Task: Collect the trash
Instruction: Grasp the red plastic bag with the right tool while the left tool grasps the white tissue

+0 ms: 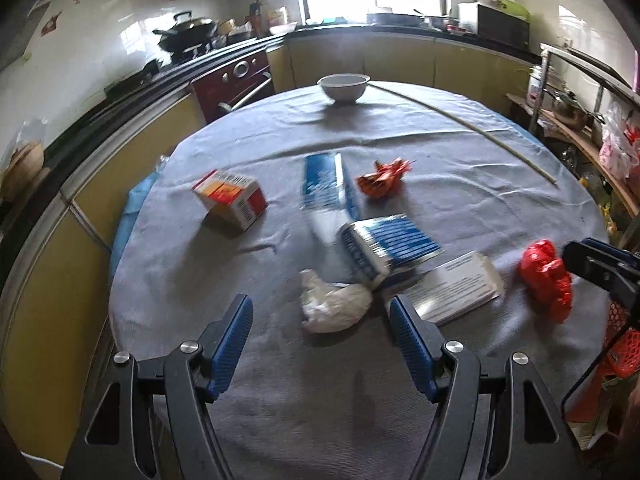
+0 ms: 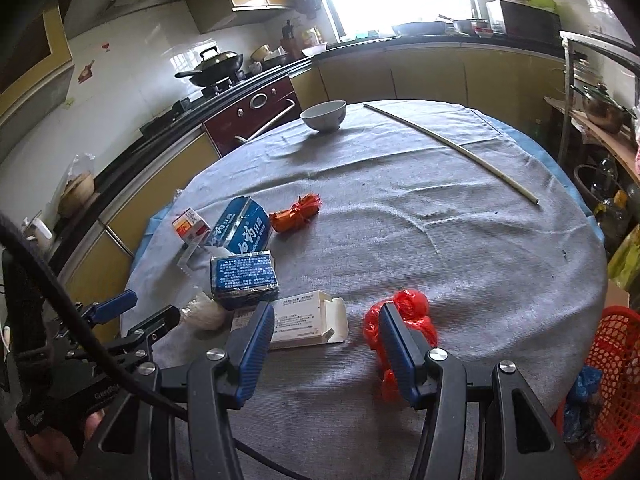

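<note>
Trash lies on a round table with a grey cloth [image 1: 460, 184]. My left gripper [image 1: 320, 322] is open, just in front of a crumpled white bag [image 1: 334, 304]. Beyond it lie a blue packet [image 1: 390, 246], a long blue box [image 1: 328, 184], a white box [image 1: 456, 286], an orange-and-white box [image 1: 232, 198], an orange wrapper [image 1: 382, 180] and a red plastic bag [image 1: 546, 280]. My right gripper [image 2: 326, 340] is open; its right finger covers part of the red bag [image 2: 404, 316], and the white box [image 2: 308, 320] lies by its left finger.
A white bowl [image 2: 324, 115] and a long thin stick [image 2: 456, 148] lie at the table's far side. A red mesh basket [image 2: 612, 380] stands below the table's right edge. Kitchen counters, a stove and a shelf rack surround the table.
</note>
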Demonstrator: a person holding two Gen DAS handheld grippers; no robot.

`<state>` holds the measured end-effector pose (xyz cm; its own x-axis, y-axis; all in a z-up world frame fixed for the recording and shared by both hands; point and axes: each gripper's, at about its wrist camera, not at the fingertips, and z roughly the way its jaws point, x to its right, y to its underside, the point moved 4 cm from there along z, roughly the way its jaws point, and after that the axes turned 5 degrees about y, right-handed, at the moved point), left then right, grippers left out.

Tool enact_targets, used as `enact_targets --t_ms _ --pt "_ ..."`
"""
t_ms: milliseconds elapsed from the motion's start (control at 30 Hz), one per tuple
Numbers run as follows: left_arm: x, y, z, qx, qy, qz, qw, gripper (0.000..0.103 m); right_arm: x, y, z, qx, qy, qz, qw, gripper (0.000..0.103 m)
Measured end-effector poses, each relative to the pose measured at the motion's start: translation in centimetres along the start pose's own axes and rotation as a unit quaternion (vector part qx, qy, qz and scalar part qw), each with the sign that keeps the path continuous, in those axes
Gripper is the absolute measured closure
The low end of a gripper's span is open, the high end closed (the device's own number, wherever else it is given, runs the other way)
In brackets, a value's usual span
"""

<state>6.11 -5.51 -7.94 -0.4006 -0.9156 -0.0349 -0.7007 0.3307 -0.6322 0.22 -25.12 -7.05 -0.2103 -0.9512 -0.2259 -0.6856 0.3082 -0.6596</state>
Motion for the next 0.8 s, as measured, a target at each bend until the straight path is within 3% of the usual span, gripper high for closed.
enact_targets --t_ms 333,567,800 --pt "-5.2 0.6 1.5 -0.025 -0.006 -0.058 0.998 0.031 3.4 1.1 1.7 -0.021 0.038 0.022 0.999 0.045" --pt "-4.8 0.2 3.0 -0.049 0.049 -0.072 0.995 0.031 5.1 1.7 3.9 -0.05 0.051 0.041 0.997 0.045" --pt "-3.1 -0.2 5.9 -0.084 0.085 -0.067 0.9906 0.031 5.1 2.7 5.6 -0.071 0.031 0.052 0.996 0.046"
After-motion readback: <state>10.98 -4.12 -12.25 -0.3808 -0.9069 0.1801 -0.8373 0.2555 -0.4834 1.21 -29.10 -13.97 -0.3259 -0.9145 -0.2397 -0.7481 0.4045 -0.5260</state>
